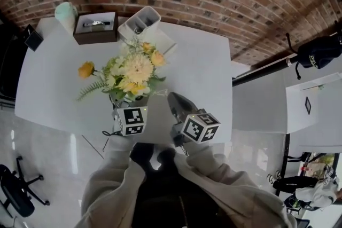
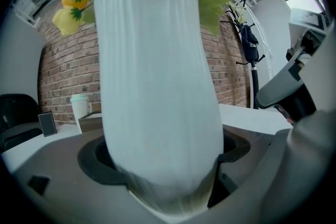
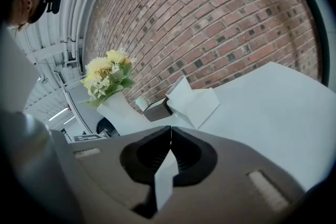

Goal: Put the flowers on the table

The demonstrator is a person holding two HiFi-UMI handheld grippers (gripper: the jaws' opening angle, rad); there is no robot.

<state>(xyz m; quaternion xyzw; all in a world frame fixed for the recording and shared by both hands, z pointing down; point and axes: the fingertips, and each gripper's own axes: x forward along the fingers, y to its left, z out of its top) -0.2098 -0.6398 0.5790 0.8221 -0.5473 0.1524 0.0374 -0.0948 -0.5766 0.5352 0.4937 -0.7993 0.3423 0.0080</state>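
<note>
A bunch of yellow and cream flowers (image 1: 133,72) stands upright in a white ribbed vase (image 2: 157,86) over the near part of the white table (image 1: 203,61). My left gripper (image 1: 128,105) is shut on the vase's lower body, and the vase fills the left gripper view. Whether its base touches the tabletop is hidden. My right gripper (image 1: 175,97) hovers just right of the vase, shut with nothing between its jaws. In the right gripper view the flowers (image 3: 107,78) and vase (image 3: 123,113) show at the left, beyond the shut right gripper (image 3: 170,131).
At the table's far side are a mint cup (image 1: 65,14), a brown open box (image 1: 95,28), a white container (image 1: 140,21) and a small black stand (image 1: 33,37). An office chair (image 1: 16,192) stands lower left. A second white table (image 1: 312,107) is at the right.
</note>
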